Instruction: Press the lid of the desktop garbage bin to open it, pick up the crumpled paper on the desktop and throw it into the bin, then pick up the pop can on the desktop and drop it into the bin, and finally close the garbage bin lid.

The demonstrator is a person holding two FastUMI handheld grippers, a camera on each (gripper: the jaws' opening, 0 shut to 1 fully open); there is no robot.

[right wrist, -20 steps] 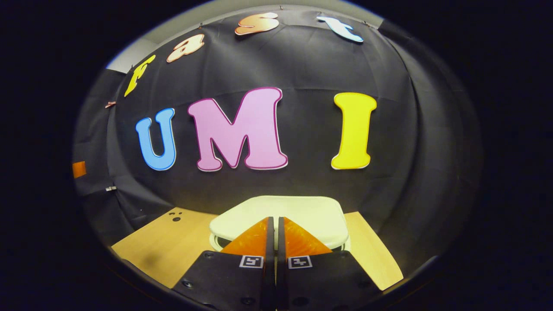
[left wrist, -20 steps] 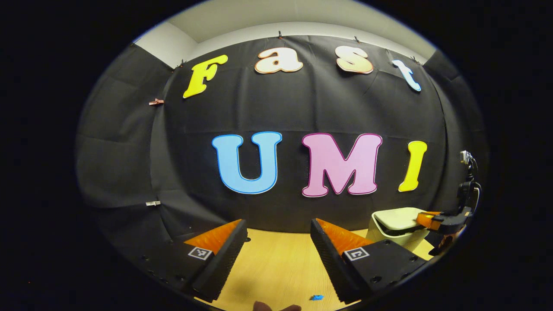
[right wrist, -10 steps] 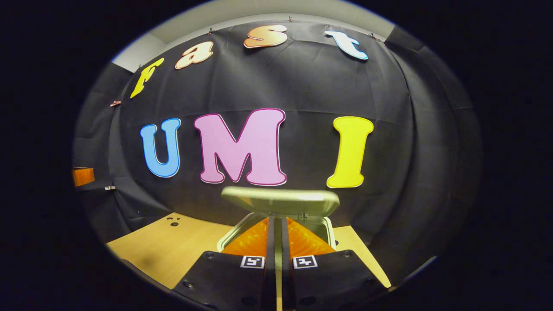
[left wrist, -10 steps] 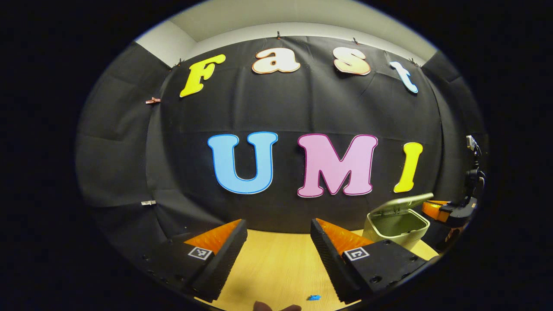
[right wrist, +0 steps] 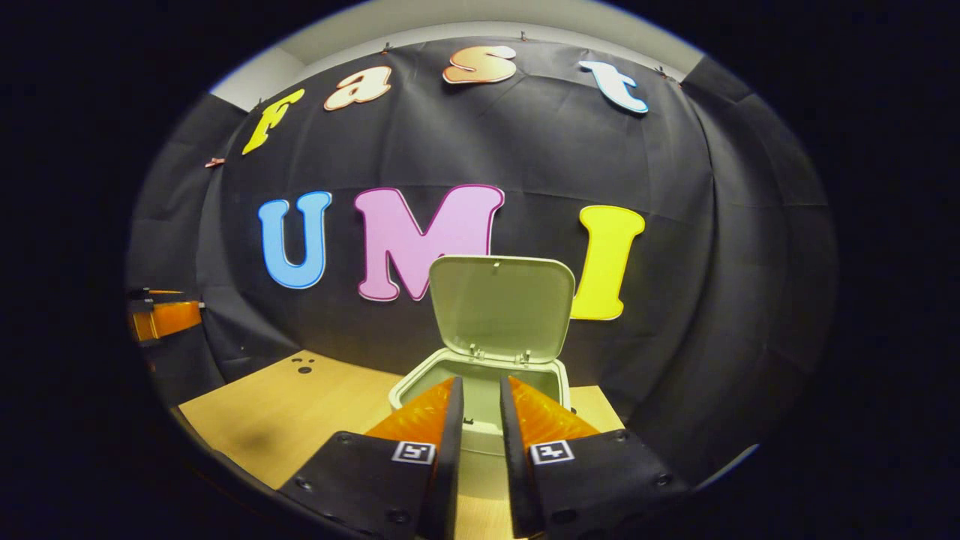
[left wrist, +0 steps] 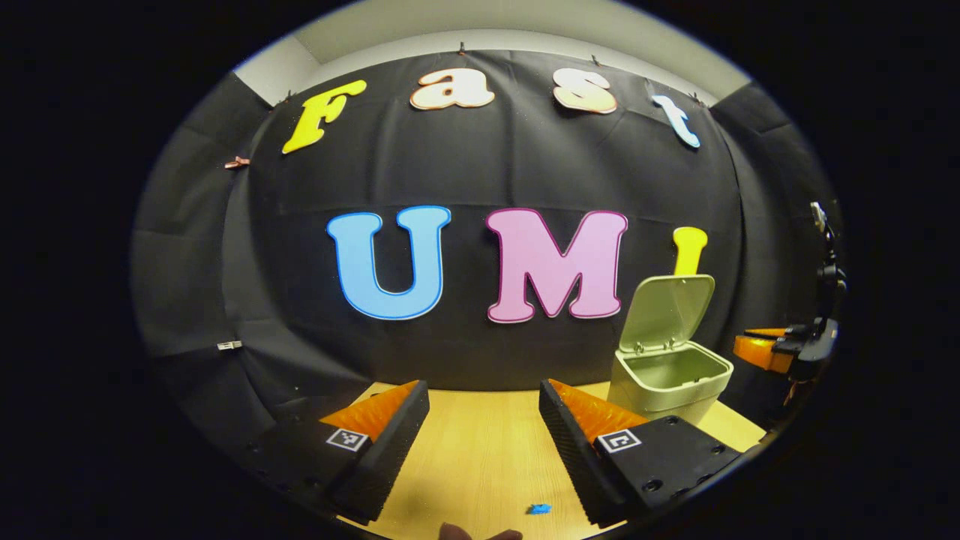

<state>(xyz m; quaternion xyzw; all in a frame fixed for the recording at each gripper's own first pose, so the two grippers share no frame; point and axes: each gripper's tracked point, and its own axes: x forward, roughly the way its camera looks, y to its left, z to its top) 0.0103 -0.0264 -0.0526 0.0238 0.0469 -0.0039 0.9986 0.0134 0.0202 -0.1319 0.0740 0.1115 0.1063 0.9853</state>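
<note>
The pale green desktop bin (left wrist: 660,390) stands at the right of the wooden table, its lid (left wrist: 667,307) raised upright on the back hinge, its inside bare as far as I can see. My left gripper (left wrist: 484,386) hangs open over the table, nothing between its fingers. My right gripper (left wrist: 780,349) hovers just right of the bin. In the right gripper view the bin (right wrist: 420,379) sits straight ahead with its lid (right wrist: 499,304) up. The right gripper (right wrist: 481,382) is just in front of the rim, jaws parted by a narrow gap, holding nothing.
A light wooden table (left wrist: 480,450) runs to the black cloth wall behind the bin. A small blue scrap (left wrist: 537,509) lies near its front edge. Small dark holes (right wrist: 302,369) mark the tabletop left of the bin. The left gripper (right wrist: 161,315) shows at the far left.
The bin lid has swung from flat and closed to fully upright. My right gripper has drawn back from the lid and its jaws have parted slightly. The left gripper stayed open.
</note>
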